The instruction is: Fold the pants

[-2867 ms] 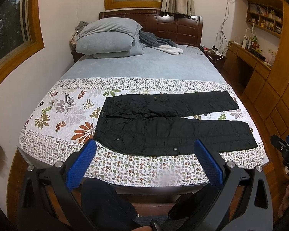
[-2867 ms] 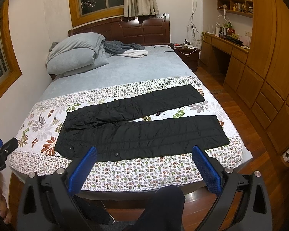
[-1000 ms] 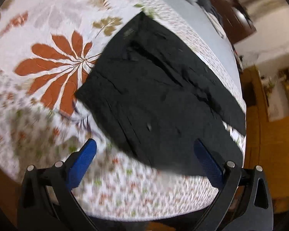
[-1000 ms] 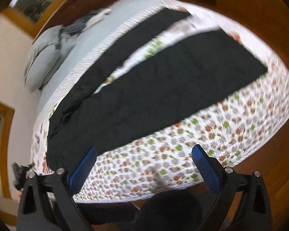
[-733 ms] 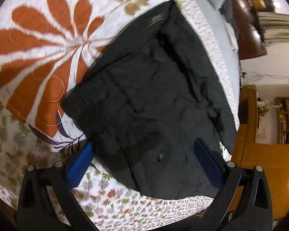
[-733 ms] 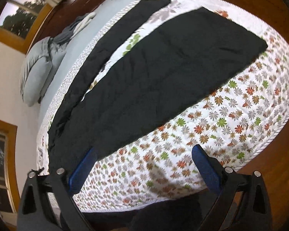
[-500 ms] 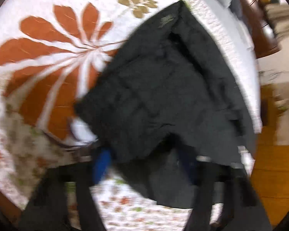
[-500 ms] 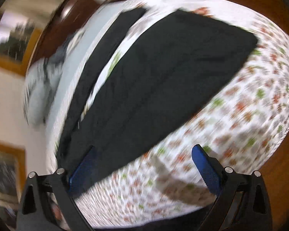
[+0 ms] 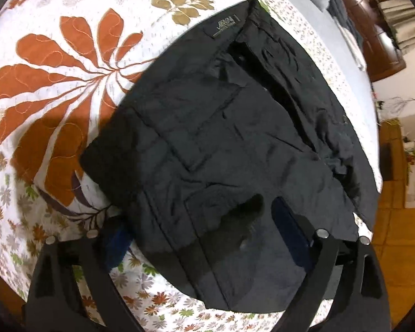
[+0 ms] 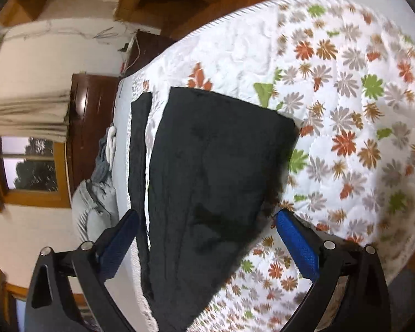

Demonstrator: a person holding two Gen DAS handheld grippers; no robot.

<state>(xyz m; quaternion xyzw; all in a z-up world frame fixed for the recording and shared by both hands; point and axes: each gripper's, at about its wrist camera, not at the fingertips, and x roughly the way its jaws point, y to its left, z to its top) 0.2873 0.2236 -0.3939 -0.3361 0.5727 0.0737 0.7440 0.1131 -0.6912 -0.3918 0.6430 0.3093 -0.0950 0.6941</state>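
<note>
My left gripper [image 9: 199, 238] fingers are opening astride the pants [image 9: 235, 138] waistband at six o'clock; right gripper [image 10: 207, 246] fingers apart.

My left claw [image 9: 199, 238] points steeply downward, its jaws opening, blue pads spread to either side with the black fabric lying between them and neither pad pressing on it. My right claw [image 10: 207, 238] is rolled well over on its side and aims at a shallower downward slant, its two blue fingers [image 10: 296, 243] standing wide apart and gripping nothing. Only the black frames and blue pads of each claw show.
</note>
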